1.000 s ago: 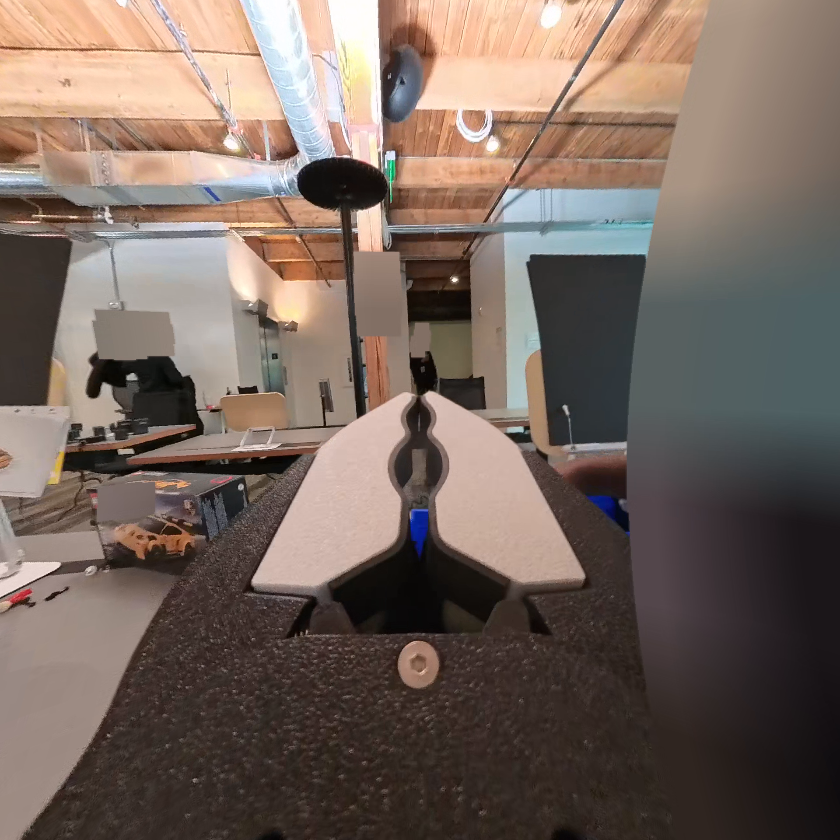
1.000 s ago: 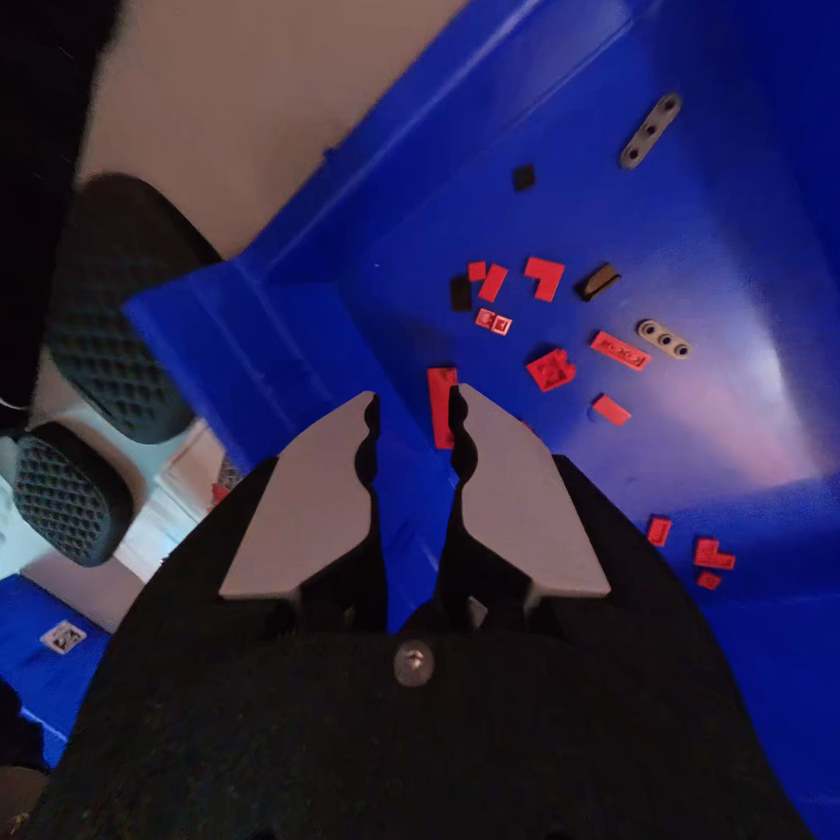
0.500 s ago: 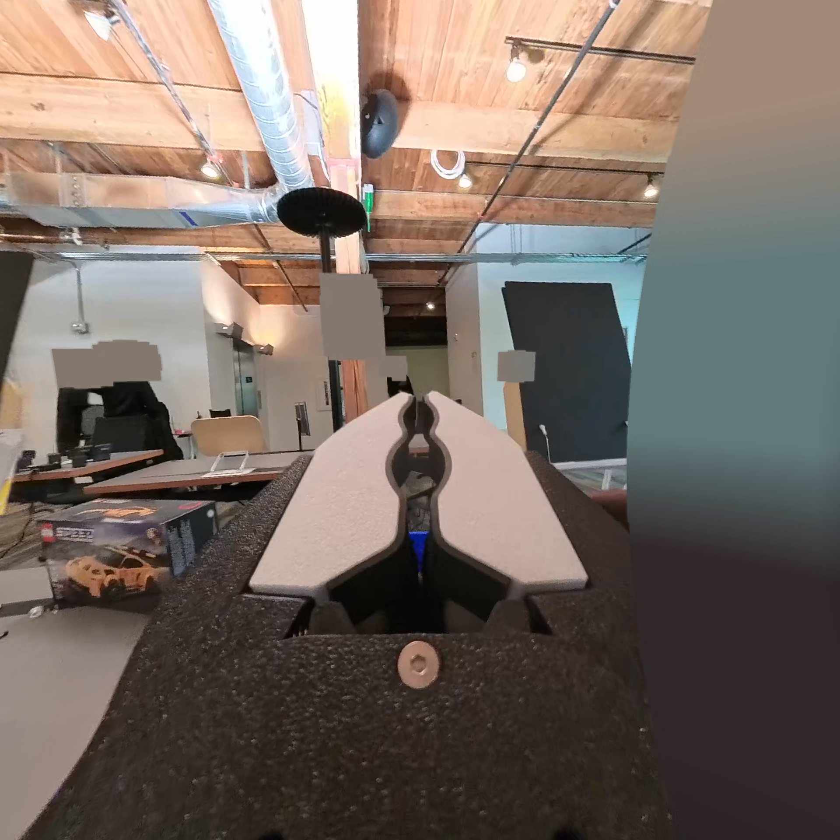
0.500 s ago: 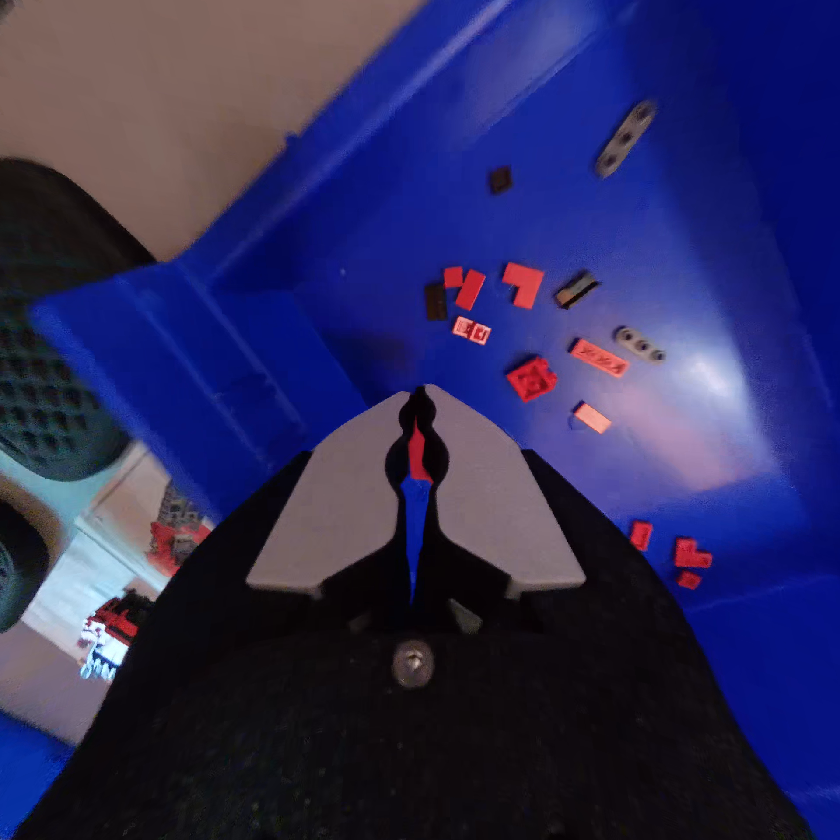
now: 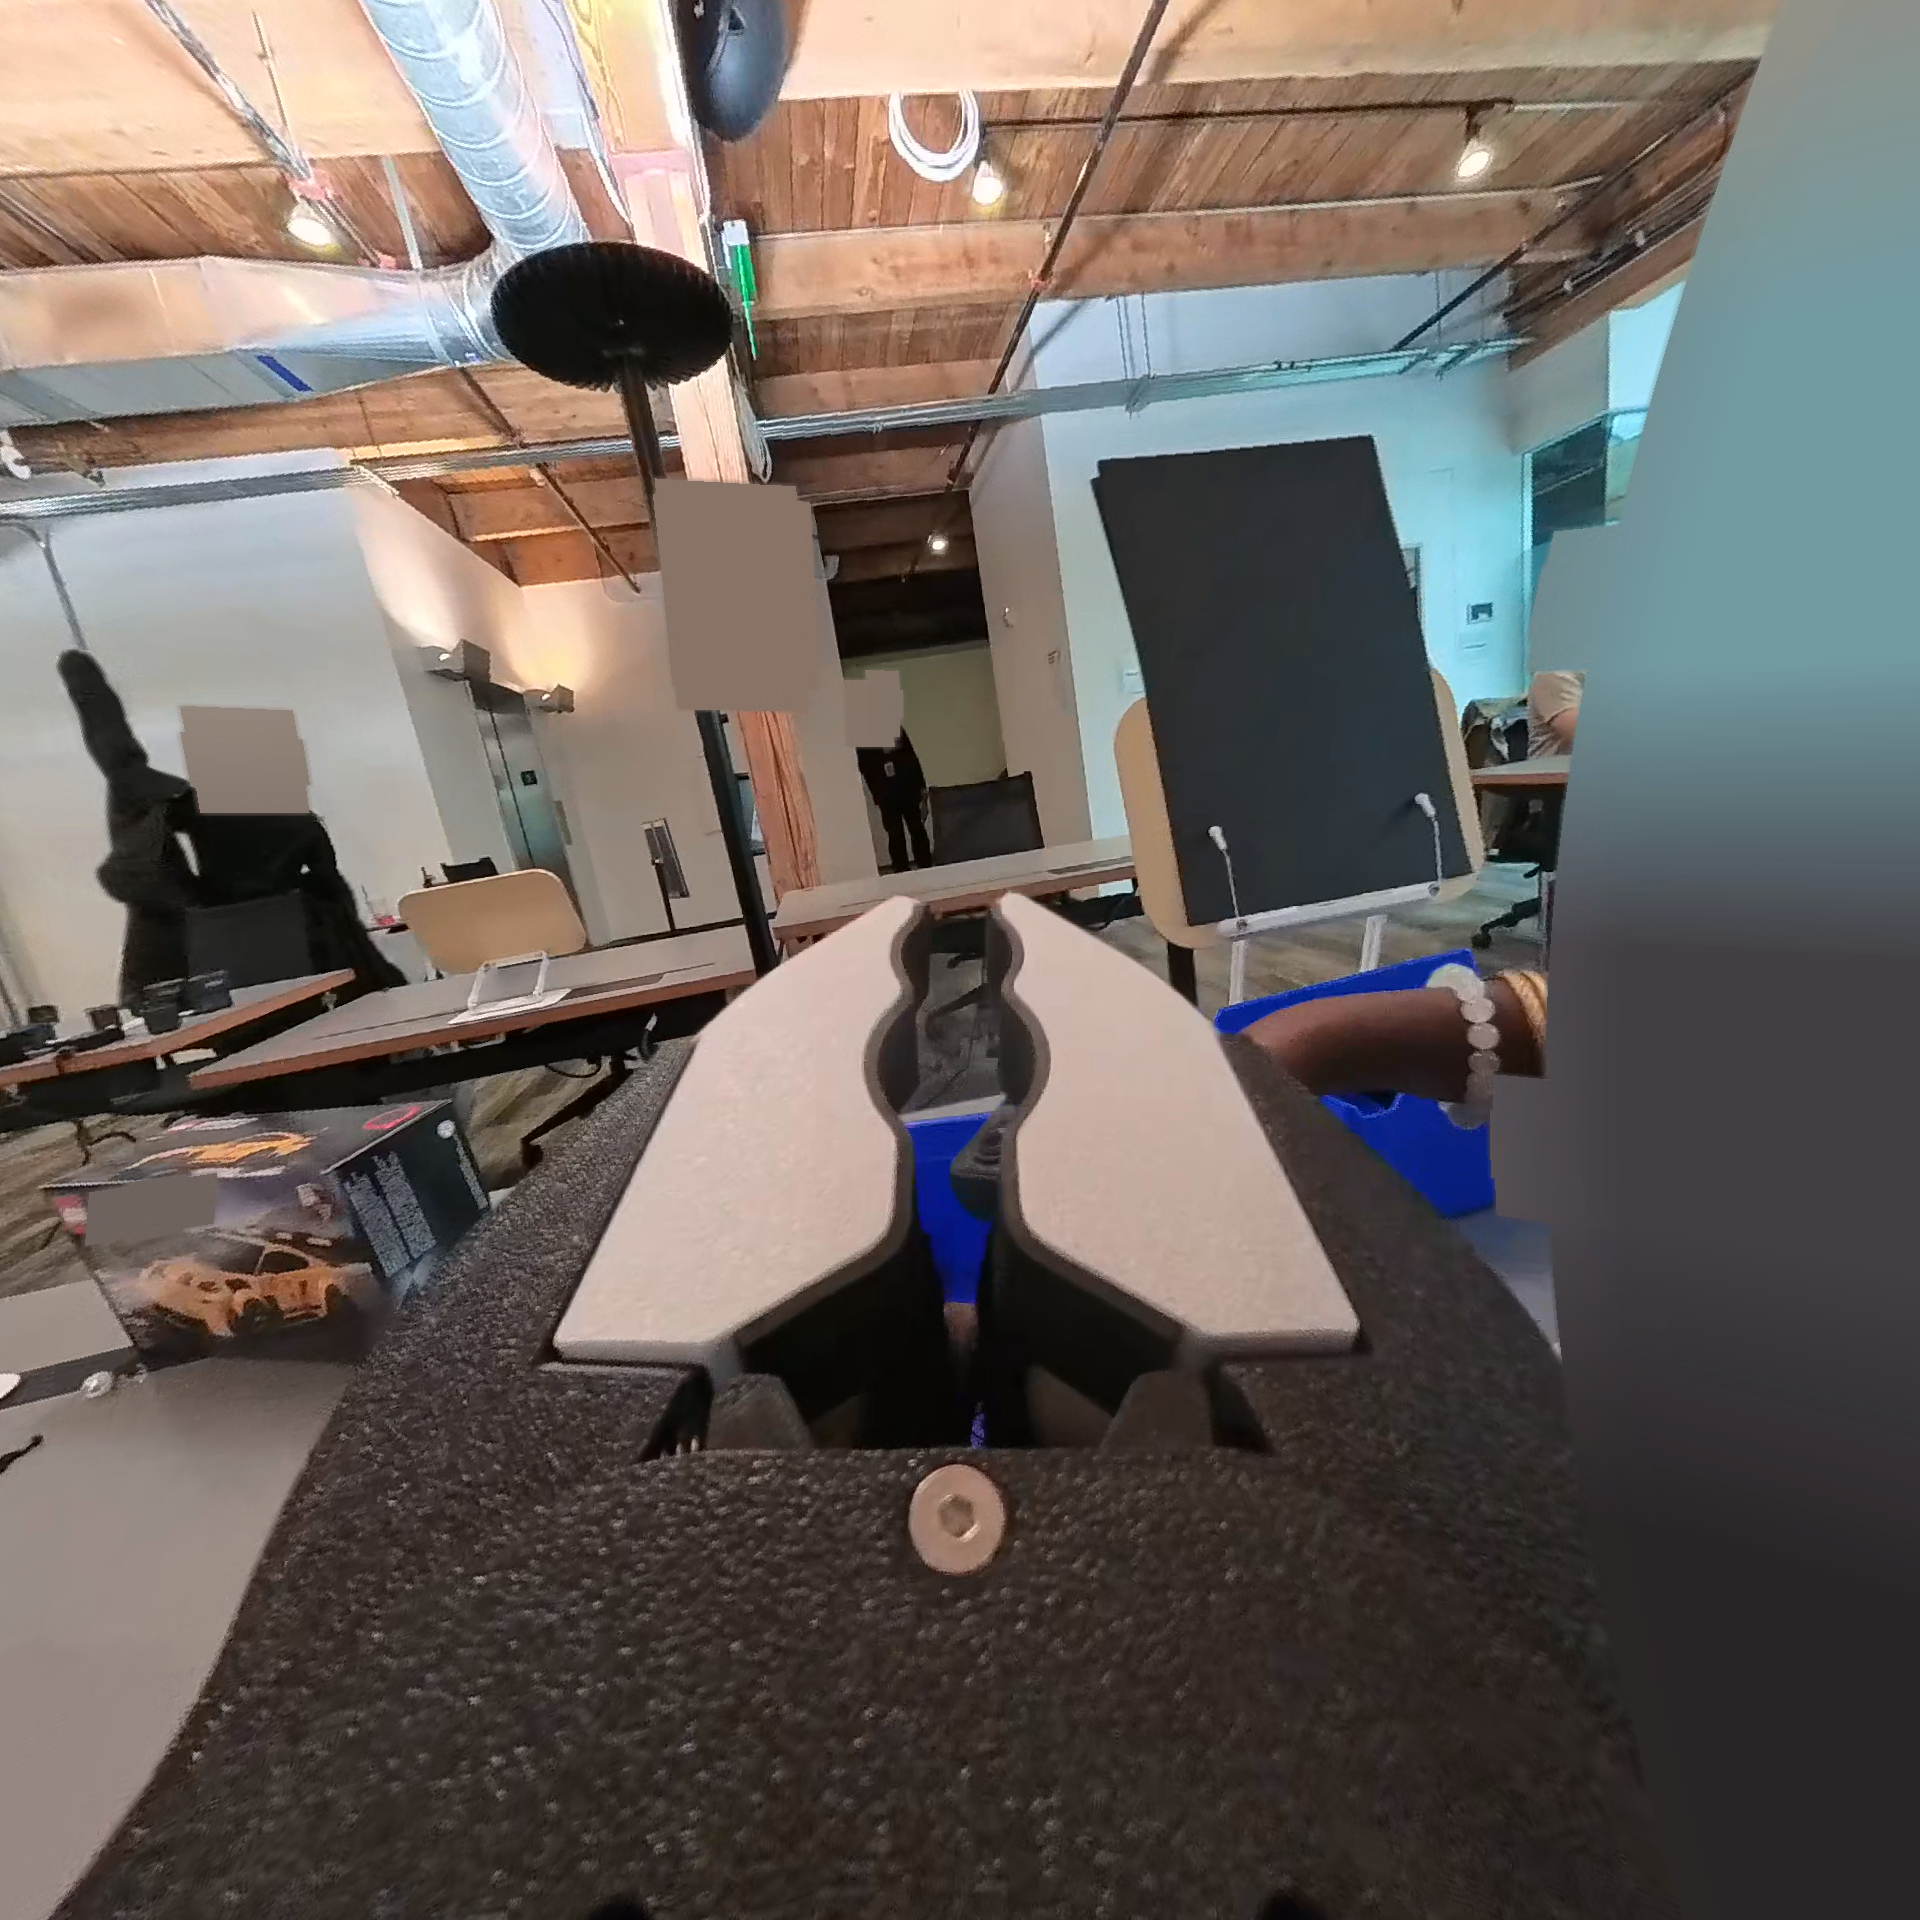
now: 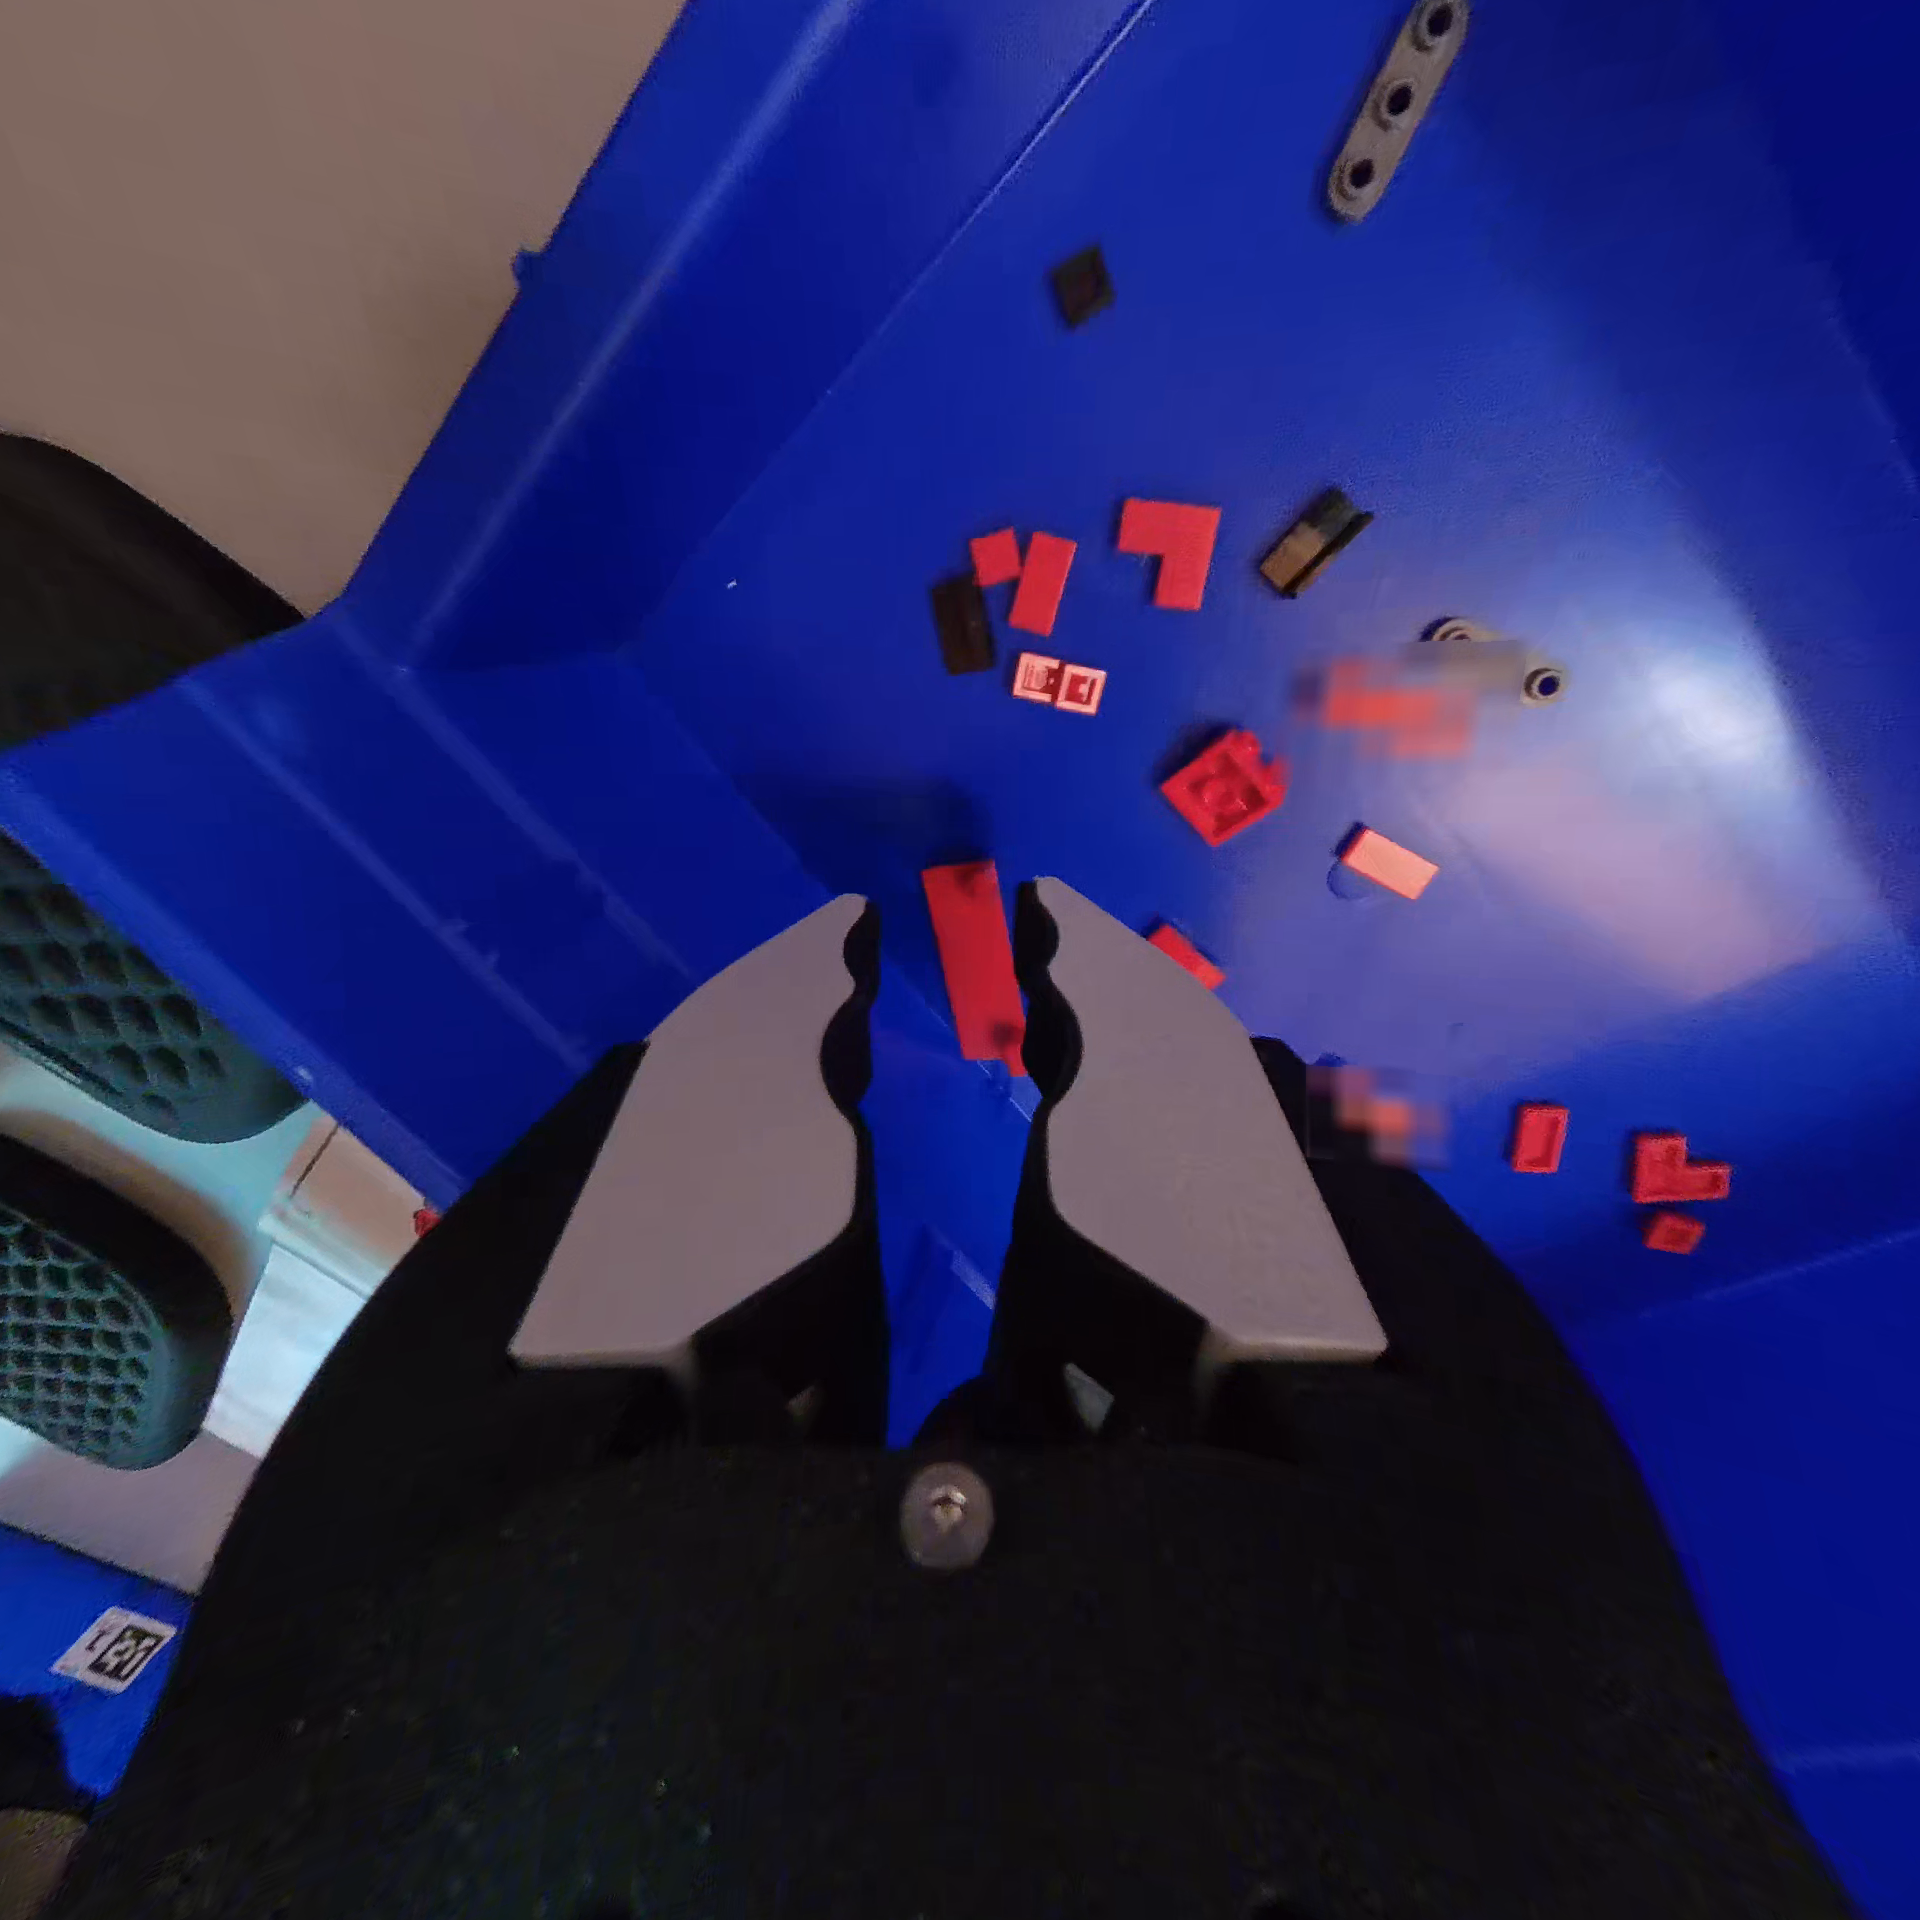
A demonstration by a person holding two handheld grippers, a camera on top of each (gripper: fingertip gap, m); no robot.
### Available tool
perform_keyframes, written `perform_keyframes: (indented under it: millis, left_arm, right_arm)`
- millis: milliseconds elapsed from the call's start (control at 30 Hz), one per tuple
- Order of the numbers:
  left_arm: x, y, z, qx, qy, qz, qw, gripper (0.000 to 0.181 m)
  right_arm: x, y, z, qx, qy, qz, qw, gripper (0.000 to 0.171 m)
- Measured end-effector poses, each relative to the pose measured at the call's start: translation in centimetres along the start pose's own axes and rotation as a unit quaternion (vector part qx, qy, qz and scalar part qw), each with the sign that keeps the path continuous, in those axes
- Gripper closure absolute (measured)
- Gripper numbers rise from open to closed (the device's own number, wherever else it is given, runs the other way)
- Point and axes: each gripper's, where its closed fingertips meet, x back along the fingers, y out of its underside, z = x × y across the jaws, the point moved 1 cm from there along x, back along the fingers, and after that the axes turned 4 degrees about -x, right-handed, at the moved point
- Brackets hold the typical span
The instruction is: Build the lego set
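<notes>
My right gripper [image 6: 945,894] is open over the floor of a blue bin [image 6: 1558,416]. A long red plate [image 6: 971,956] lies between its fingertips, close to the right finger [image 6: 1143,1091]. Around it lie loose pieces: a red L-shaped tile [image 6: 1169,545], a red brick [image 6: 1224,784], a black tile [image 6: 1083,286] and a grey three-hole plate [image 6: 1392,104]. My left gripper [image 5: 958,904] is raised and points across the room. Its fingertips stand a narrow gap apart, and I see nothing gripped between them.
The Lego box [image 5: 260,1236] stands on the grey table at left. The blue bin [image 5: 1392,1143] and a person's forearm [image 5: 1382,1029] show behind the left gripper. A large blurred grey object [image 5: 1766,935] fills that view's right. Black tyres [image 6: 94,987] lie outside the bin. It is some 4 cm from my right tips to the red brick [image 6: 1224,784]. My left tips are about 30 cm from the red L-shaped tile [image 6: 1169,545], my right tips only 7 cm.
The right gripper shut on the long red plate half a second ago and has opened again; the plate lies in the bin. The left gripper's tips parted slightly and its view swung right.
</notes>
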Motion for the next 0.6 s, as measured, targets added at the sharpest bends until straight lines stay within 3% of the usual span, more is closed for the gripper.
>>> perform_keyframes:
  millis: [367,467,600]
  left_arm:
    - [0.5,-0.3,-0.5,0.004,0.001,0.018,1.0,0.171]
    - [0.4,-0.5,0.0,-0.007,0.02,0.024,0.999,0.169]
    - [-0.8,-0.1,3.1,-0.071,0.094,0.018,0.993,0.155]
  right_arm:
    - [-2.4,-0.1,1.1,0.032,-0.005,-0.083,0.996,0.164]
    - [-0.4,-1.1,0.8,0.039,0.004,-0.038,0.999,0.165]
    - [7.2,-2.5,-2.3,0.025,-0.016,0.134,0.99,0.166]
